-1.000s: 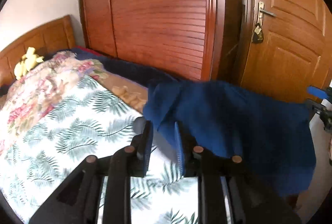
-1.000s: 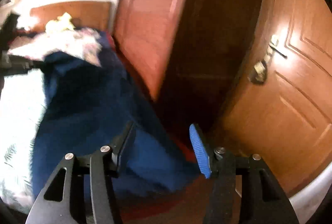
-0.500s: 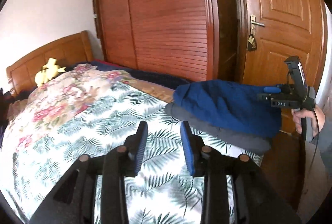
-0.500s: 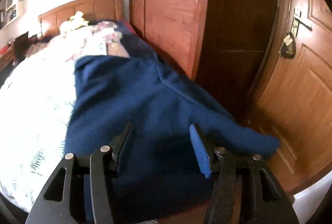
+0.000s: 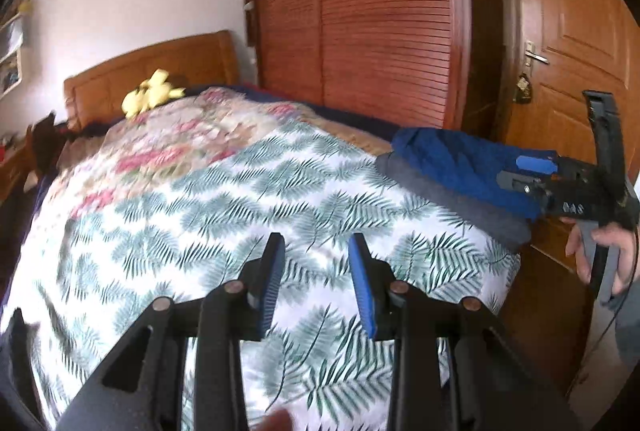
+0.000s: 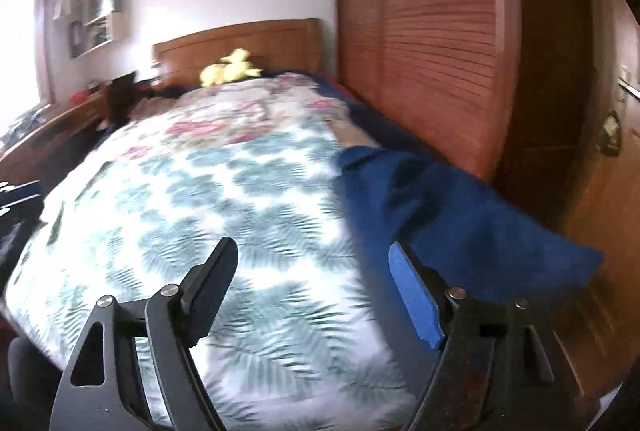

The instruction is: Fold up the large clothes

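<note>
- My left tool (image 5: 316, 271) hangs over the bed (image 5: 224, 199), fingers spread a little with nothing between them, just the fern-print cover under them.
- My right tool (image 6: 312, 279) is spread wider, also pinching nothing. Its blue pad (image 6: 416, 295) sits right in front of the blue garment (image 6: 452, 215) in that view, but I can't tell if it touches the cloth.
- From the left view you can see my right tool (image 5: 560, 183) out at the far right corner of the bed, at the edge of the garment, with my right hand (image 5: 604, 255) on the grip.
- The blue garment (image 5: 468, 167) is bunched in a folded-looking heap at the right corner of the bed, close to the wardrobe (image 5: 380, 19) and the door (image 5: 568, 43).
- It lies on top of a grey garment (image 5: 448, 195), which pokes out under it along the near side.
- In the right view one end of the blue one sticks out past the bed's edge toward the door side. That view is pretty blurry, so folds are hard to read.
- Up at the head end there's a floral quilt (image 5: 188, 135) over the fern cover, and a yellow plush (image 5: 150, 95) against the headboard (image 5: 160, 67).
- Shelves (image 6: 100, 11) on the wall at far left in the right view, too smeared to make out what's on them.
</note>
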`<state>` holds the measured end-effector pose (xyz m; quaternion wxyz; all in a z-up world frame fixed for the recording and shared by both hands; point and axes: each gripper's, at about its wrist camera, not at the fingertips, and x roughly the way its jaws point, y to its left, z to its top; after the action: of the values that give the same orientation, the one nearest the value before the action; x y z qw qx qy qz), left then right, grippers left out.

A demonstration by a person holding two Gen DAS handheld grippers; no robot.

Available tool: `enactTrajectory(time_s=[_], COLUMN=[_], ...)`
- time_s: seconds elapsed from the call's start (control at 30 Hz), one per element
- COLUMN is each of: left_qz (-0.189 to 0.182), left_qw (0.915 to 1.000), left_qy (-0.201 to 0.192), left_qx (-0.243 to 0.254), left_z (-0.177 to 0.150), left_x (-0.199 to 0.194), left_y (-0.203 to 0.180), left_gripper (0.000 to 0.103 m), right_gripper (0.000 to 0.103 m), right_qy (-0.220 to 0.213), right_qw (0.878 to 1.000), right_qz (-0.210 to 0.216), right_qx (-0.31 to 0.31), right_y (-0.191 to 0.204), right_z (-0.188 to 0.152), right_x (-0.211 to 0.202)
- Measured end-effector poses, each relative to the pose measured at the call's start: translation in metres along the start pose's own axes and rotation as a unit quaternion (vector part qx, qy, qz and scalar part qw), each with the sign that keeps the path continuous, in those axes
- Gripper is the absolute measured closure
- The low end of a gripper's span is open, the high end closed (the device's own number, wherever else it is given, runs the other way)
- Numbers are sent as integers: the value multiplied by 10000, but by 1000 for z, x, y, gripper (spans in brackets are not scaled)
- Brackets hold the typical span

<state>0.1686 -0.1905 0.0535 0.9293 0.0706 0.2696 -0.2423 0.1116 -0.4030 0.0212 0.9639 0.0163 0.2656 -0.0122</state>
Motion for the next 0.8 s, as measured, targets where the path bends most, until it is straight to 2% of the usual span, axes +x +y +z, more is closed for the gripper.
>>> enactTrajectory(time_s=[0.1, 0.27, 0.33, 0.53, 0.67, 0.8], left_qz=[14, 705, 1076, 1593, 1967, 2180], left_qw=[9996, 9961, 9917, 9796, 9716, 9661], left_qy=[74, 87, 15, -95, -241, -339], left_qx=[-258, -518, -710, -1217, -1293, -1338], left_z=[-21, -61, -77, -114, -129, -140], left_x=[-11, -42, -60, -103, -126, -144], left_y=[18, 47, 61, 100, 112, 121], left_gripper=[71, 71, 71, 71, 71, 71], right_gripper=[20, 20, 20, 20, 20, 20], right_qy=[-2, -6, -10, -60, -169, -363], right_qw=[9996, 9978, 9968, 9923, 9895, 9859], right_qz=[268, 639, 781, 1233, 1430, 1617], right_qx=[-102, -153, -137, -132, -156, -233], right_y=[40, 101, 123, 184, 211, 236], right_z=[-9, -25, -31, -46, -49, -51], right_x=[0, 3, 4, -4, -14, -28])
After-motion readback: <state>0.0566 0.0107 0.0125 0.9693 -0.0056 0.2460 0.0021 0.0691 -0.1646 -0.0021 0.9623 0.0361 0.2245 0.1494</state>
